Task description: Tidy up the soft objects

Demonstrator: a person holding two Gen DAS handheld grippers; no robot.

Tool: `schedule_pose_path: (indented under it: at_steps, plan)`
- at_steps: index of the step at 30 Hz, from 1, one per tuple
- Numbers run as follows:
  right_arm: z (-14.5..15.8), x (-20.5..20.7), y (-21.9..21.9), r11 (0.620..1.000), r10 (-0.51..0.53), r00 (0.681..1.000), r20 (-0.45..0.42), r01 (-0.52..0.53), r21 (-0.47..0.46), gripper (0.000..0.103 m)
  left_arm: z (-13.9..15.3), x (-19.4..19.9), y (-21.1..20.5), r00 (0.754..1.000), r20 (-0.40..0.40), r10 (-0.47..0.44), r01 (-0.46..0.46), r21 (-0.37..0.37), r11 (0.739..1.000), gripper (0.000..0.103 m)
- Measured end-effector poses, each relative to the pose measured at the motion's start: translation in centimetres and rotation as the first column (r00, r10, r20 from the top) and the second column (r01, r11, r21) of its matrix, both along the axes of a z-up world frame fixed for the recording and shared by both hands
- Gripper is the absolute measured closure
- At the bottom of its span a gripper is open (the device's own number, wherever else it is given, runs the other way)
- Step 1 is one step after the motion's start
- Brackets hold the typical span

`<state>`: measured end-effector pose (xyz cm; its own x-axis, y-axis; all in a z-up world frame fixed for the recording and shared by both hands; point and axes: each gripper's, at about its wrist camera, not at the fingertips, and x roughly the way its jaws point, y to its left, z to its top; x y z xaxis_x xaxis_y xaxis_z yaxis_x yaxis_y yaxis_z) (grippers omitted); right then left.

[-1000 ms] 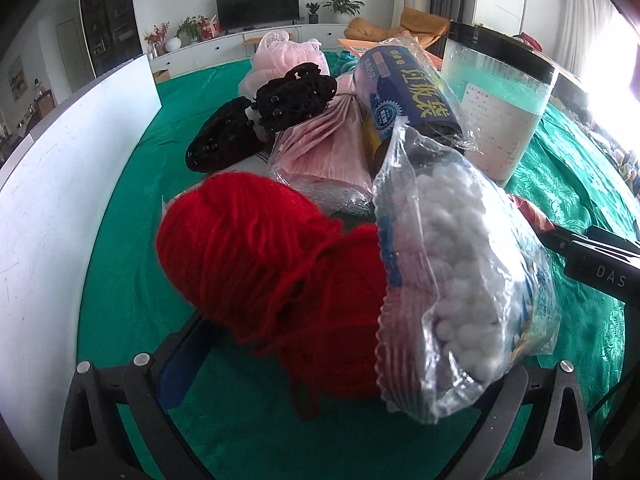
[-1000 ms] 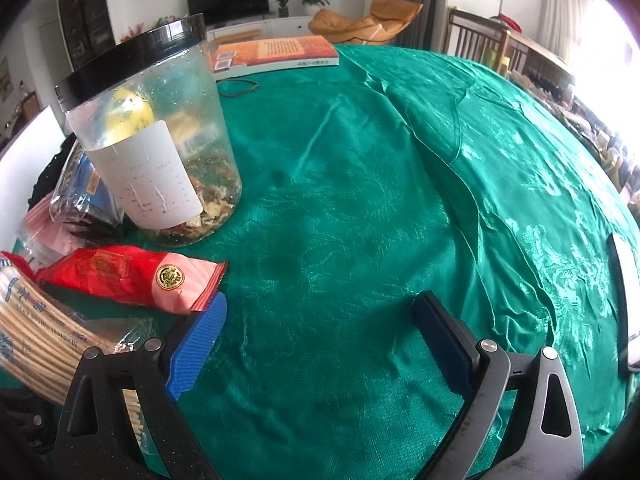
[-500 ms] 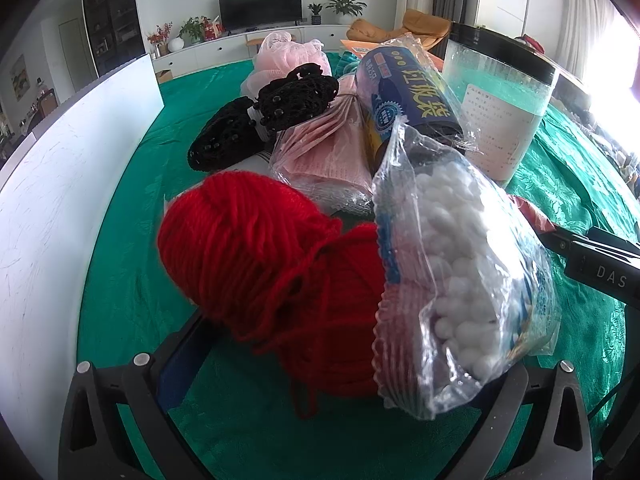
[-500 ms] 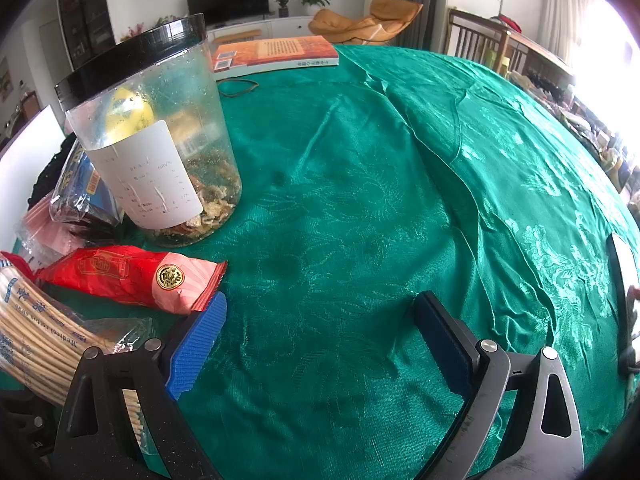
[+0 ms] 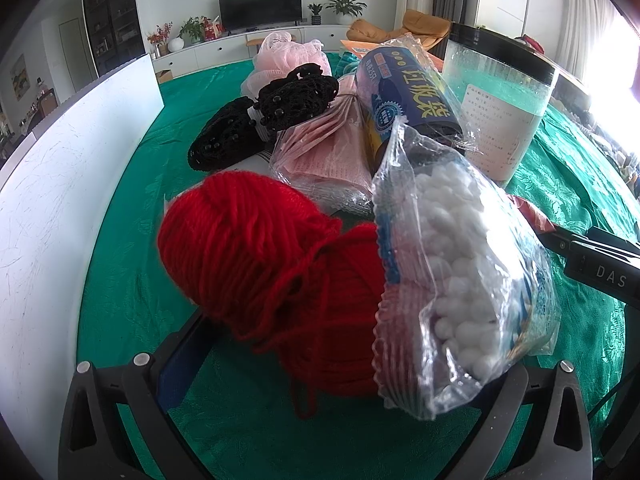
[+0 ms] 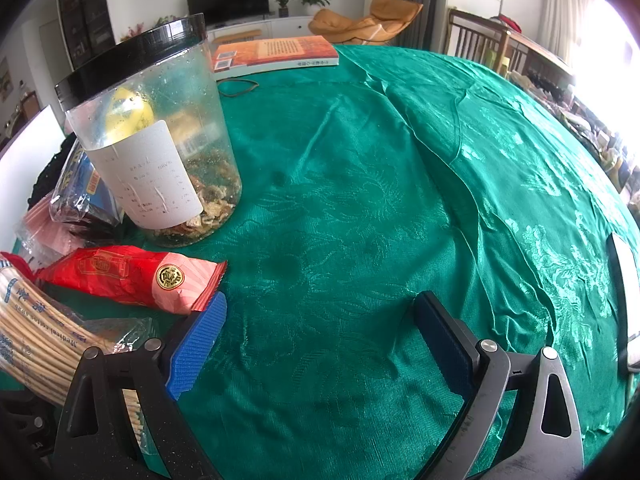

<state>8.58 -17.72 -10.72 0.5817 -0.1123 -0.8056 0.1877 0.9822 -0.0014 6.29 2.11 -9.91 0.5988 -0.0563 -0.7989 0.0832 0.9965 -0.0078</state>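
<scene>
A ball of red yarn (image 5: pixel 260 248) and a clear bag of white cotton balls (image 5: pixel 460 264) lie on the green tablecloth (image 5: pixel 120 260), both between the fingers of my left gripper (image 5: pixel 352 352), which is open wide around them. The bag hides the right finger's tip. Behind them sit a packet of pink masks (image 5: pixel 332 152), black beaded mesh pieces (image 5: pixel 296 100) and a pink bath pouf (image 5: pixel 288 50). My right gripper (image 6: pixel 320 304) is open over bare cloth, nothing between its blue pads (image 6: pixel 196 344).
A lidded clear jar (image 6: pixel 160 144) stands left of the right gripper, with a red snack packet (image 6: pixel 132 276), a bag of cotton swabs (image 6: pixel 36 340) and a blue roll of bags (image 5: pixel 408 92) nearby. A white board (image 5: pixel 60 200) walls the left side. A book (image 6: pixel 276 52) lies far back.
The left view has shifted very slightly, with the pile a touch higher in frame. The right gripper has not moved.
</scene>
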Motion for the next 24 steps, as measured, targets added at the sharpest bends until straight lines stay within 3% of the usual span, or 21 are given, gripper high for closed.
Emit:
schedule_pose_path:
  at_steps: [14, 17, 20, 24]
  plan:
    - [0.0, 0.0, -0.1, 1.000, 0.000, 1.000, 0.000, 0.000, 0.000, 0.007, 0.0, 0.0, 0.0, 1.000, -0.001, -0.002, 0.002, 0.000, 1.000, 0.000]
    - [0.0, -0.1, -0.1, 1.000, 0.016, 1.000, 0.000, -0.016, 0.005, 0.007, 0.1, -0.8, 0.3, 0.998, -0.028, -0.059, 0.059, 0.006, 0.998, 0.000]
    - [0.5, -1.8, -0.8, 0.997, 0.032, 0.998, 0.045, -0.035, 0.065, 0.008, 0.2, -2.3, 1.3, 0.996, -0.038, -0.077, 0.078, 0.007, 0.997, 0.000]
    - [1.4, -3.2, -2.8, 0.983, -0.014, 0.993, 0.117, -0.008, 0.184, 0.008, 1.1, -3.9, 2.9, 0.997, -0.020, -0.074, 0.073, -0.053, 0.996, 0.000]
